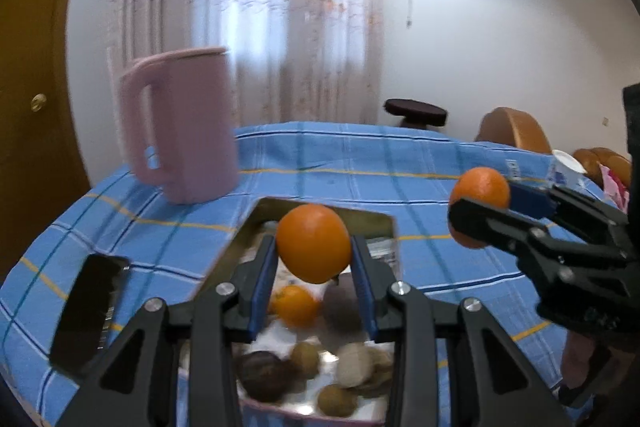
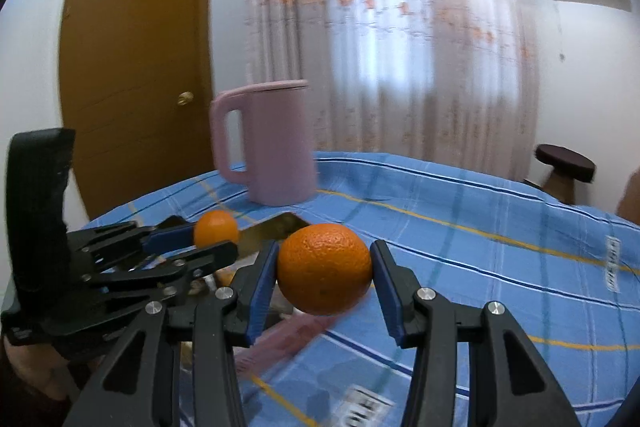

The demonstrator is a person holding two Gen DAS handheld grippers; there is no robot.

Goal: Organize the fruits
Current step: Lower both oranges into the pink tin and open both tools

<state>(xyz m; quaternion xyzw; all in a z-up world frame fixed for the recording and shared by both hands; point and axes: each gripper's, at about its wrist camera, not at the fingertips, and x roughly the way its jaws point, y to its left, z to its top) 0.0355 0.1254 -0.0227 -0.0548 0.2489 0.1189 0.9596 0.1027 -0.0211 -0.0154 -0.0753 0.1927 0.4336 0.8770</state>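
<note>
Above the open tin box (image 1: 320,215), the left gripper (image 1: 313,269) clamps an orange (image 1: 313,243) between its blue pads (image 1: 262,283), the fruit lifted clear of the box's contents. Inside the box, below that fruit, lie a smaller orange (image 1: 294,305) and several brown, dull-skinned fruits (image 1: 264,375), blurred so their kind cannot be told. To the right of the box, the right gripper (image 2: 325,269) is closed on a second orange (image 2: 323,269), held off the blue checked tablecloth (image 2: 480,251) and pinched at both sides by its pads (image 2: 386,281). Left of the box a dark phone (image 1: 90,311) rests flat on the cloth. Beyond the box, toward the table's far-left edge, a pink jug (image 1: 182,125) stands upright with its handle turned left. Farther behind the box hangs a flowered curtain (image 1: 256,15), with a brown door (image 2: 136,67) to its left, and a dark round stool (image 1: 416,109) stands past the table's far edge.
</note>
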